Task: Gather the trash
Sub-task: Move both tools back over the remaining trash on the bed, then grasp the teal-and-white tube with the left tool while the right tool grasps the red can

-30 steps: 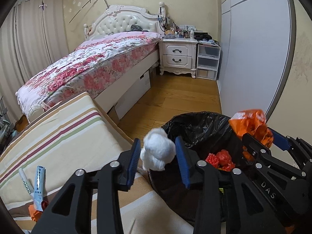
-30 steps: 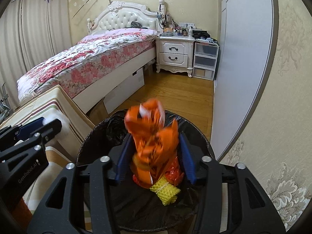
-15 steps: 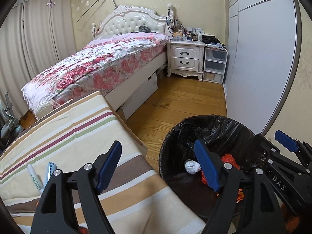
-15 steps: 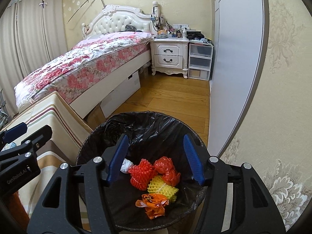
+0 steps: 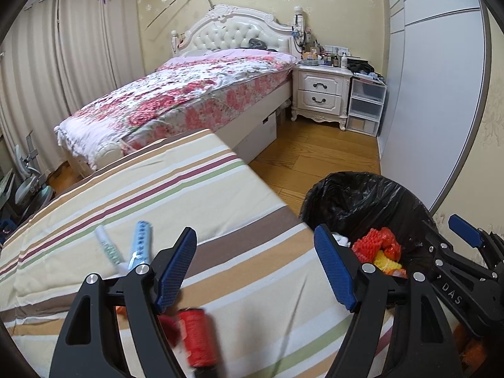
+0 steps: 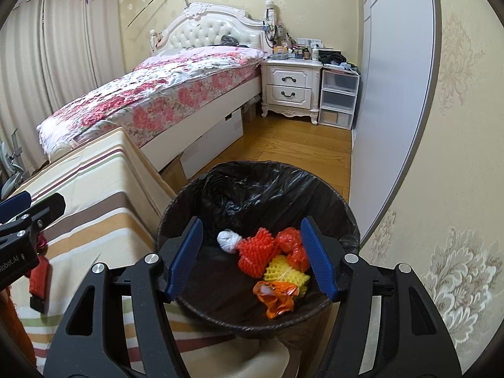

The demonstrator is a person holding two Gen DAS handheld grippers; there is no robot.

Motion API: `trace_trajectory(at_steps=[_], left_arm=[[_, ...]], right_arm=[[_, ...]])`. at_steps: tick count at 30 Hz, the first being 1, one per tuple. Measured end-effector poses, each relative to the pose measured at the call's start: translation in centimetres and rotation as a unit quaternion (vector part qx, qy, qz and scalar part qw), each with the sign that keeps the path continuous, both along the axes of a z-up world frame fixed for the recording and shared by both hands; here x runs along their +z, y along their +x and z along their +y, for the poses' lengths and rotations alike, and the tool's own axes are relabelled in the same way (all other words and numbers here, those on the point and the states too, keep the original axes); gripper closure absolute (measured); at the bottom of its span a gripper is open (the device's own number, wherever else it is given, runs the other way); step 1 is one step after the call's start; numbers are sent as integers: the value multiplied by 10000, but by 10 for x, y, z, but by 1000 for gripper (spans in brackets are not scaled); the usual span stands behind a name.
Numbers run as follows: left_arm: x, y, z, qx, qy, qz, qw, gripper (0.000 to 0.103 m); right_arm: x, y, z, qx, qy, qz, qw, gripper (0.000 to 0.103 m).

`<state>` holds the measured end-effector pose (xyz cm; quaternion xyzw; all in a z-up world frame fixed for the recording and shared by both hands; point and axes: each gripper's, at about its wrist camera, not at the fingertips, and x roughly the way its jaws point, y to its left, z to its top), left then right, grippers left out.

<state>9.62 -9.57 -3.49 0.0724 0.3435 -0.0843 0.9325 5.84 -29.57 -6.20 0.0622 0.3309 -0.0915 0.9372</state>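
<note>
On the striped table, far left, two small tubes lie side by side: a white-and-green one and a pale blue one, their near ends close together. Just in front of them the left tool hangs over the cloth with its blue pads spread wide and nothing between them. Under its left finger sits a red spool of thread, blurred, lying on the table near the front edge, with a darker red scrap touching it on the left; what that scrap is cannot be made out.

To the right of the table stands the bin, lined with a black bag and set on the wood floor beside the wall. The right tool is held above its mouth, jaws fully apart and empty. Inside the bin, from left to right, lie a white crumpled wad, a red foam net, a red wrapper and, nearer the front, a yellow foam net with an orange plastic bag resting against it. All of these pieces touch one another in a loose heap on the bag's bottom.

Behind, a bed with a floral cover runs toward a white nightstand.
</note>
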Motion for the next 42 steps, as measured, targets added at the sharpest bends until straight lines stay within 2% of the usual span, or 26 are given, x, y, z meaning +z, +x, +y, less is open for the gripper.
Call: trace_trajectory(at_steps=[12, 19, 23, 31, 36, 38, 39, 41, 42], left_arm=[[-1, -46, 92, 847, 35, 29, 9964, 28], [-13, -70, 152, 1415, 58, 177, 9898, 28], [-22, -79, 179, 1686, -86, 324, 9851, 28], [-43, -91, 198, 1751, -240, 638, 9822, 29], [-53, -93, 200, 1669, -318, 826, 9820, 46], [-55, -91, 199, 1616, -346, 888, 9822, 60], [-55, -91, 199, 1628, -289, 842, 9826, 64], [-55, -92, 198, 1584, -251, 806, 9838, 83], [-54, -92, 198, 1569, -258, 803, 9840, 84]], right_arm=[[17, -20, 71, 826, 20, -103, 9965, 40], [18, -25, 119, 1367, -60, -46, 9906, 40], [19, -27, 142, 1608, -159, -34, 9869, 40], [13, -31, 167, 1823, -251, 75, 9829, 40], [11, -31, 172, 1893, -232, 108, 9816, 40], [9, -31, 175, 1931, -225, 123, 9809, 40], [9, -31, 176, 1951, -225, 129, 9804, 40], [9, -31, 178, 1993, -234, 130, 9796, 40], [8, -31, 179, 2009, -233, 130, 9793, 40]])
